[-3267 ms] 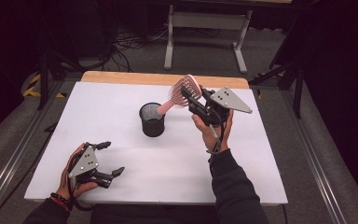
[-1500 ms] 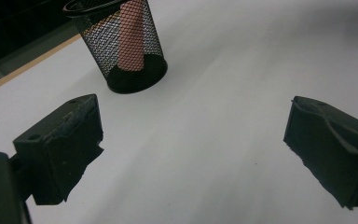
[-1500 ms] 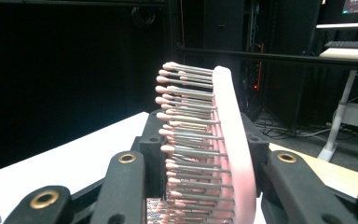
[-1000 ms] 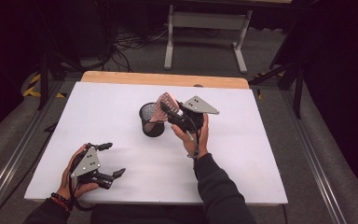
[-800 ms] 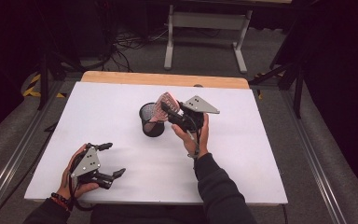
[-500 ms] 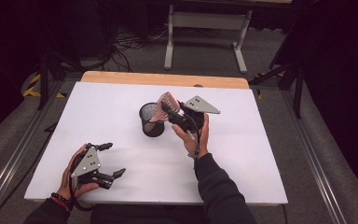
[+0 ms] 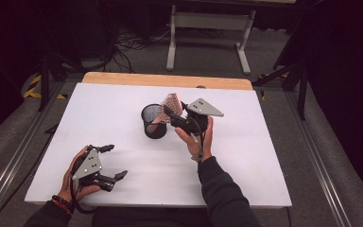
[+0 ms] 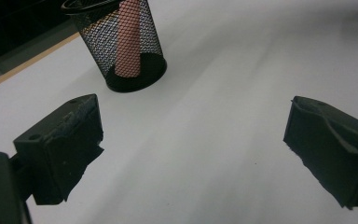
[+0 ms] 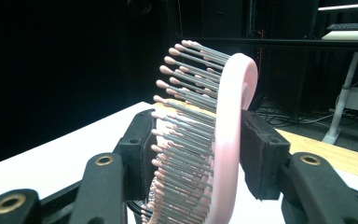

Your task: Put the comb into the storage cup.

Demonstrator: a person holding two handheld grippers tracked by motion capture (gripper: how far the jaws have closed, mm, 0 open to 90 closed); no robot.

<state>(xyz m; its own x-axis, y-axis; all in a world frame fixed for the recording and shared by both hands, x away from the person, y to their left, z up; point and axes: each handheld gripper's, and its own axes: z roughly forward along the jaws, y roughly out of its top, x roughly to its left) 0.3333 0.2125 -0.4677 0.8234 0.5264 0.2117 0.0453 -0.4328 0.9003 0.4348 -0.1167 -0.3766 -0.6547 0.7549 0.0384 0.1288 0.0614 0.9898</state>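
Pink hairbrush (image 7: 170,105) is standing handle-down in the mesh cup (image 7: 153,122) as we are clamping its head with our right gripper (image 7: 174,116), seen from above. Near the cup, our left gripper (image 8: 193,154) is gaping empty; in the right gripper view, jaws are pinching bristles, so next we likely release.

1. Both grippers, the left gripper (image 7: 108,163) and the right gripper (image 7: 176,117), are black with grey three-cornered top plates.
2. Brass-coloured rivets dot the jaw arms.
3. The right sleeve (image 7: 224,196) is dark.
4. A beaded bracelet (image 7: 59,201) circles the left wrist.
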